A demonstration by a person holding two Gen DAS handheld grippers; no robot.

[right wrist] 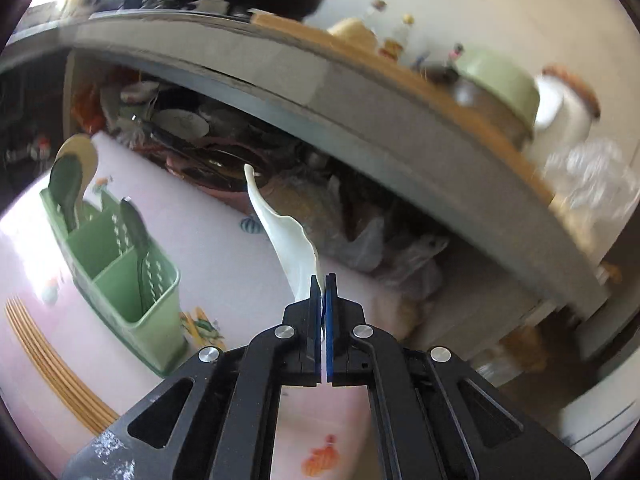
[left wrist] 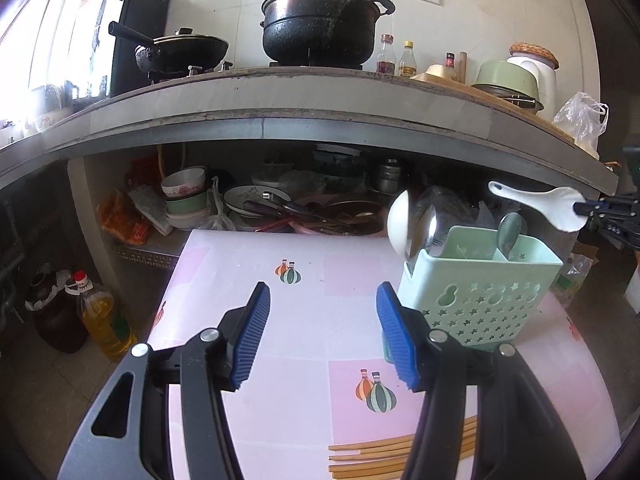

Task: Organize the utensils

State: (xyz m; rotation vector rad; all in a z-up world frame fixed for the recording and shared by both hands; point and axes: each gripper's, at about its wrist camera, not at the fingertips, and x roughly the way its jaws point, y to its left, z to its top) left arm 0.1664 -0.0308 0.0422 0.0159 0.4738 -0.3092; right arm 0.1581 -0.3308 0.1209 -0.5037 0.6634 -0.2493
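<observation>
Below the counter (left wrist: 280,92), a pink tablecloth (left wrist: 320,320) holds chopsticks (left wrist: 372,456).

Mint-green caddy (left wrist: 484,280) (star cutouts); white spoon (left wrist: 536,204); pink gourd-print tablecloth (left wrist: 320,320).

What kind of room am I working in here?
A home kitchen, most likely: a blackened lidded stockpot and black wok sit on a stove counter, with stacked bowls and plates on the shelf underneath.
</observation>
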